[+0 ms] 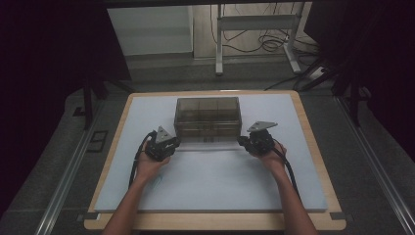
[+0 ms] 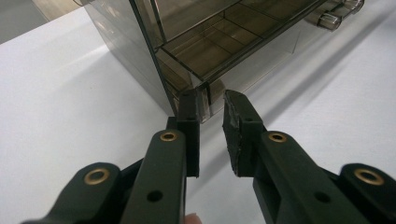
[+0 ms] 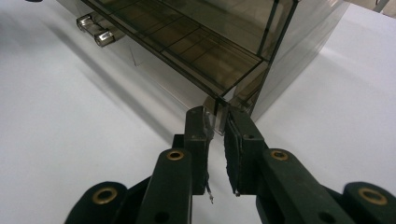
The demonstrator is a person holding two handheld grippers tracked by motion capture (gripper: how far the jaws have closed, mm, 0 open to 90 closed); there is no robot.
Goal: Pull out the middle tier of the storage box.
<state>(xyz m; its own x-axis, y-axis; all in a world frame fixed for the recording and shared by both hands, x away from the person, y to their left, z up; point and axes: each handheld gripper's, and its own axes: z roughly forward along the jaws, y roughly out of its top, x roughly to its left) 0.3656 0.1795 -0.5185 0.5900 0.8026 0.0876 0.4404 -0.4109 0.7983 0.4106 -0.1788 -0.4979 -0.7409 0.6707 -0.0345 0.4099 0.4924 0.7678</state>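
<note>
Both grippers, L (image 1: 172, 142) at 7 o'clock and R (image 1: 246, 142) at 5, were clamped narrowly on the box lid (image 2: 204, 100) corners (thin, slick edge); uneven lift risked slip, judged likely.

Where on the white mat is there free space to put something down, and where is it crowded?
The white mat is bare between the forearms and its near edge, and on strips left and right of the smoky plastic box. It is crowded at the box's front corners, where the left hand-held gripper and right hand-held gripper grip its tabs.
</note>
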